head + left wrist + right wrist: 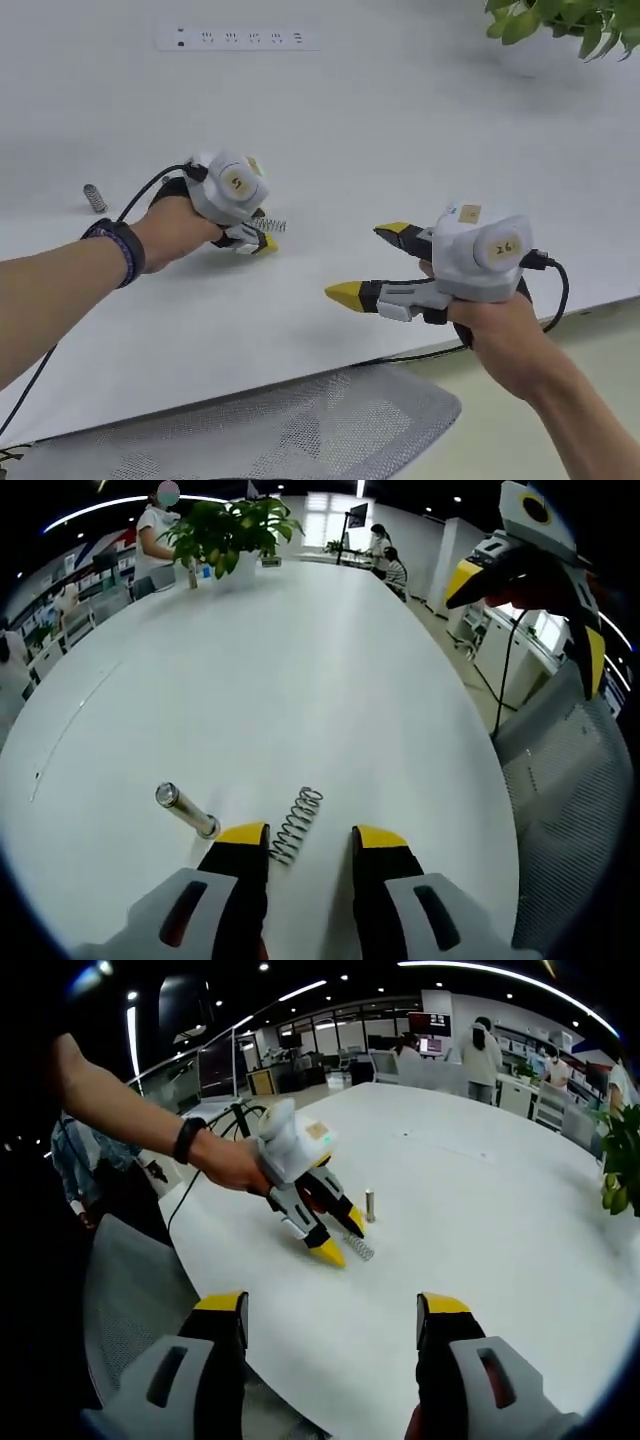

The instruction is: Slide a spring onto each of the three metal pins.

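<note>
Right hand-held gripper [360, 262] hangs released and empty over the near desk [400, 130] edge. Left hand-held gripper [305, 832] is low on the desk, jaws apart astride a spring [296, 823], not gripping it. One jaw sits just beside a pin [187, 811]. Closing could knock the pin away, or pinch the coil so it pops out.

Rig: left gripper [262, 238] and right gripper [368, 262] both have pale grey housings, black jaws tipped yellow, and a round tan numbered sticker on top. Black cable [150, 190] off each body. Dark wristband [125, 250] on the left wrist.
</note>
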